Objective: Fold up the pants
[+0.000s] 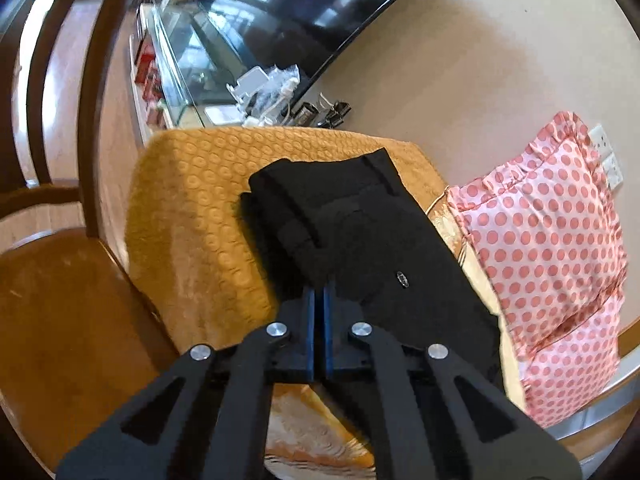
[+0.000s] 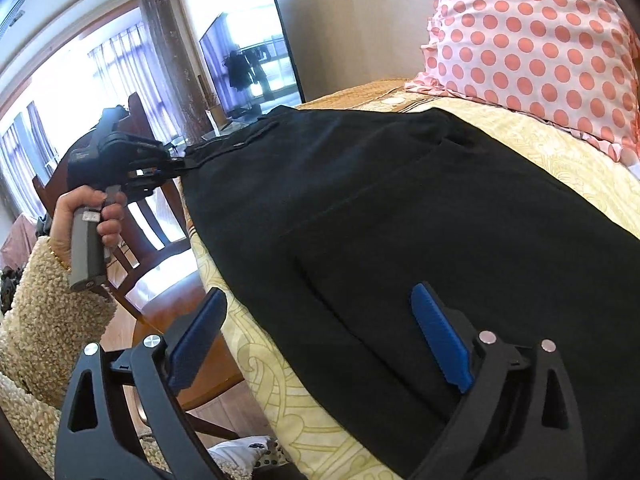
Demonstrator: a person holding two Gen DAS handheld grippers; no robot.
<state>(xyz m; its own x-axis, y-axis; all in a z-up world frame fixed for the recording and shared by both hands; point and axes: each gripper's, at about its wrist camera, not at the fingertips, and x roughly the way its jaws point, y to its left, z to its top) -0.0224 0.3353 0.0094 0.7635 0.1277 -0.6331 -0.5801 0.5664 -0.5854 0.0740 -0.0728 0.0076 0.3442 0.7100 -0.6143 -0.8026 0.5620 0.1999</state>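
Black pants lie on the patterned yellow bed cover, with folded layers at their far end. My left gripper is shut on the near edge of the pants. In the right wrist view the pants spread across the bed, and the left gripper pinches their far left edge, held by a hand in a fleece sleeve. My right gripper is open, its blue pads either side of the pants' near edge, the right pad over the cloth.
A pink polka-dot pillow lies right of the pants against the beige wall. A wooden chair stands left of the bed. A television and a glass cabinet stand beyond the bed.
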